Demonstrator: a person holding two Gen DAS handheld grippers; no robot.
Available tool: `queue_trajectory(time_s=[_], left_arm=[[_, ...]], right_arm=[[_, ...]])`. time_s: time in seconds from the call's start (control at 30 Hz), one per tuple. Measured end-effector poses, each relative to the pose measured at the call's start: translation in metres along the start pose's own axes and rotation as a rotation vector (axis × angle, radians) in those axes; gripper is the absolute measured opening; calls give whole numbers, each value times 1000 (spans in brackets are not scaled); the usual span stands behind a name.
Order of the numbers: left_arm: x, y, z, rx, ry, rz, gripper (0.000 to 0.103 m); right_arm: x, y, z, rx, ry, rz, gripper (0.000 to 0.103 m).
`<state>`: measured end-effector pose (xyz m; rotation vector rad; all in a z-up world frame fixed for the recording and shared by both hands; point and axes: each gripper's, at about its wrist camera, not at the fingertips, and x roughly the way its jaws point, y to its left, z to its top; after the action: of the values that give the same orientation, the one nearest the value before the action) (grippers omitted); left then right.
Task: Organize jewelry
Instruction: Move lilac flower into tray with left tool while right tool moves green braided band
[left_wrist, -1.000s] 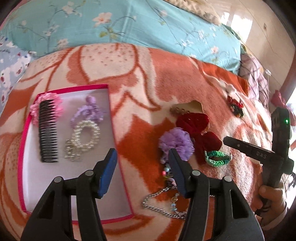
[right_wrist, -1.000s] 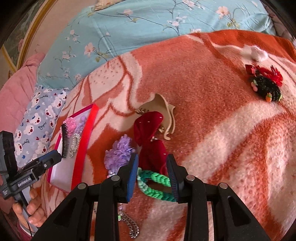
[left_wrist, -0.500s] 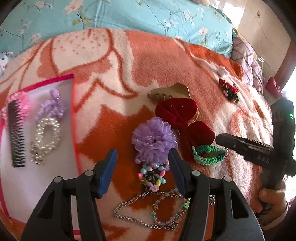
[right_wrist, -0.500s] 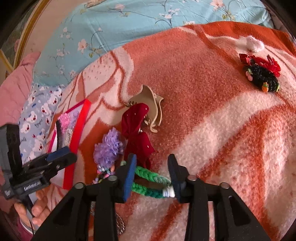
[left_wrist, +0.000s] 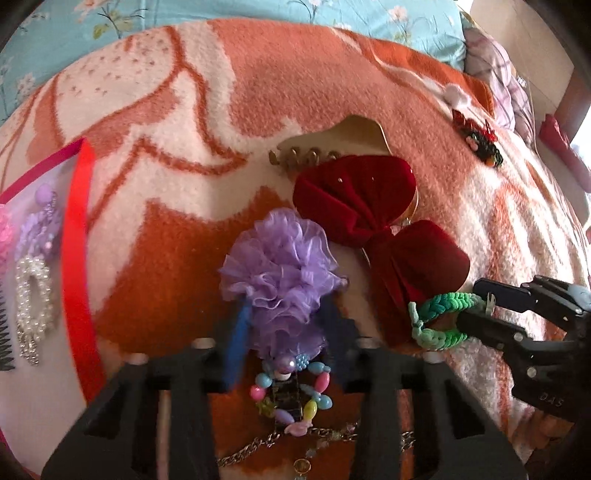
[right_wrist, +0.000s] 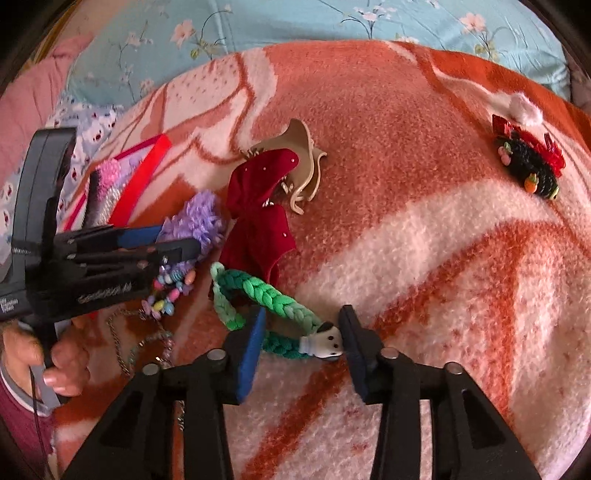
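Observation:
My left gripper (left_wrist: 286, 332) is open, its fingers either side of the lower part of a purple ruffled scrunchie (left_wrist: 280, 266) on the blanket; the scrunchie also shows in the right wrist view (right_wrist: 197, 218). My right gripper (right_wrist: 301, 343) is open, its fingers either side of the near end of a green braided bracelet (right_wrist: 269, 295), which also shows in the left wrist view (left_wrist: 439, 317). A red velvet bow (left_wrist: 369, 218) lies between the two. A red-rimmed tray (left_wrist: 75, 258) at the left holds a pearl bracelet (left_wrist: 33, 291).
A beige claw clip (right_wrist: 303, 166) lies behind the bow. A beaded bracelet (left_wrist: 291, 395) and a chain (left_wrist: 258, 446) lie under my left gripper. A black and red hair clip (right_wrist: 528, 162) lies far right. A blue floral pillow (right_wrist: 295, 22) is at the back.
My left gripper has moved right and forward from the tray and now straddles the purple scrunchie. My right gripper has advanced around the green bracelet's near end.

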<state>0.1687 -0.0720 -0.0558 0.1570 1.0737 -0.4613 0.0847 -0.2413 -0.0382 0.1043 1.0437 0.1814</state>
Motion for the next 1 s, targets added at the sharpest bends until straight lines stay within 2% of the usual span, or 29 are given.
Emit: queue_trajectory(time_s=[0.07, 0.23, 0.5, 1.0], left_arm=[[-2, 0, 0, 1, -16, -1, 20], [-20, 6, -1, -27, -61, -7, 15], [-70, 17, -9, -54, -152, -9, 14], [-133, 70, -47, -183, -246, 33, 14]], right_arm=[[-2, 0, -1, -8, 3, -6, 21], [-13, 2, -4, -11, -14, 0, 21], [-41, 3, -1, 46, -79, 84, 21], [-64, 59, 27, 0, -162, 155, 21]])
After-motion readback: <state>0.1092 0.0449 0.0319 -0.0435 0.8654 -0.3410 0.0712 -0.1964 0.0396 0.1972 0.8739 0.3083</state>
